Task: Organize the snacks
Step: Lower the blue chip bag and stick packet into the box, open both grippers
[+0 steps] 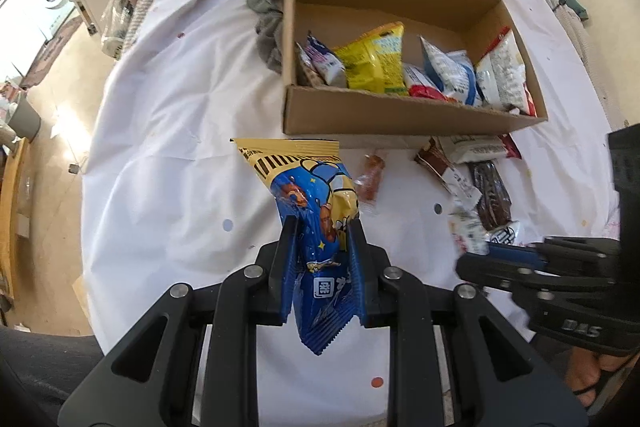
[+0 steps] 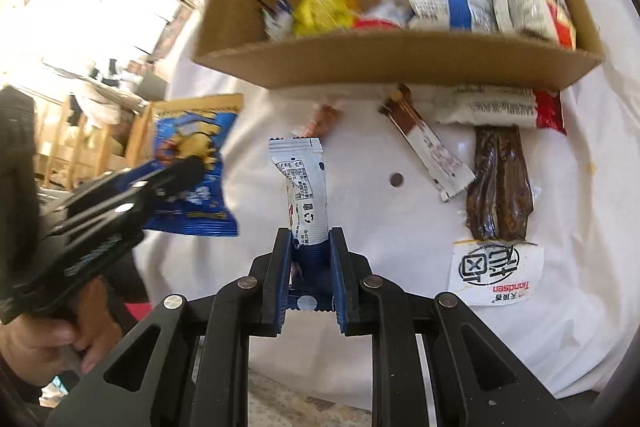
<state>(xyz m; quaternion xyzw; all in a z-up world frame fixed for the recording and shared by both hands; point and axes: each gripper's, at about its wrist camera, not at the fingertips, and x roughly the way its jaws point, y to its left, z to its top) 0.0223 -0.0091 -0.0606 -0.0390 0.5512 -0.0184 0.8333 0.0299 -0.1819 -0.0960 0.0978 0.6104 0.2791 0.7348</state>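
Progress roughly halfway | cardboard box point(image 1: 408, 115) holds several packets | few loose on counter point(image 2: 280, 115) | left gripper point(image 1: 322, 247) jaws pinching blue-yellow bag point(image 1: 312, 195) | right gripper point(image 2: 310, 251) jaws pinching white sachet point(image 2: 302, 187)

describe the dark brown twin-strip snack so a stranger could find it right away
Start at the cardboard box on the white cloth. In front of its right end, beyond a white packet, lies the dark brown twin-strip snack. It alone is clear-wrapped, glossy and unprinted.

Matt brown corrugated cardboard box point(image 1: 404, 115), creased white cloth table cover point(image 1: 168, 147), glossy crinkled plastic snack packets point(image 1: 372, 63), matt black plastic grippers with shiny metal pins point(image 2: 247, 282)
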